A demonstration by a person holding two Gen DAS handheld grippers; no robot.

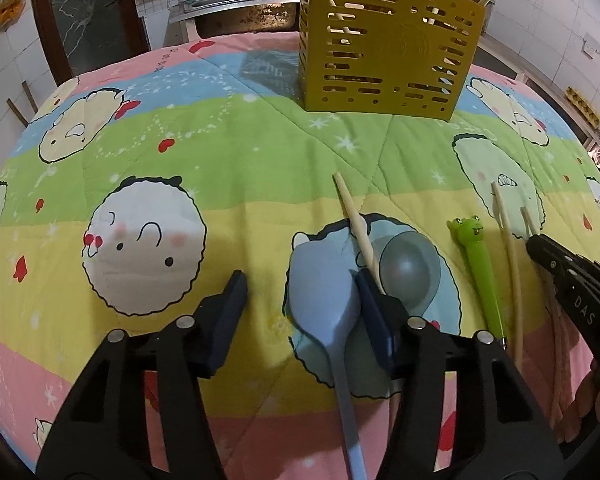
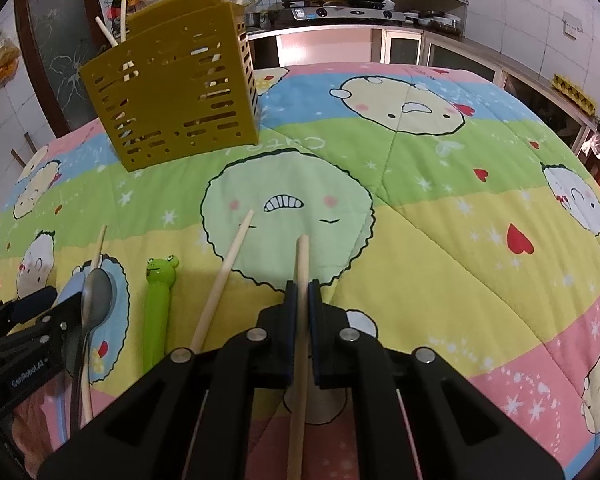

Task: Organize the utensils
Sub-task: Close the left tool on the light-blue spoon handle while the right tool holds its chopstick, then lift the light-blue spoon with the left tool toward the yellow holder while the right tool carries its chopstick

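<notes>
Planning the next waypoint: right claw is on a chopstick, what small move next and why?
Probably lift the right claw straight up. Its jaws are shut on a chopstick that looks still low over the quilt. The yellow holder stands further back to the left, with sticks already upright in it, so the chopstick needs height first.

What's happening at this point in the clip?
A person is sorting utensils on a cartoon quilt with two handheld grippers. The right gripper is shut on a wooden chopstick. The left gripper is open over a light blue spoon. A metal spoon, a green frog pen and more chopsticks lie loose beside them. The yellow slotted holder stands behind and already has a few chopsticks in it.
</notes>
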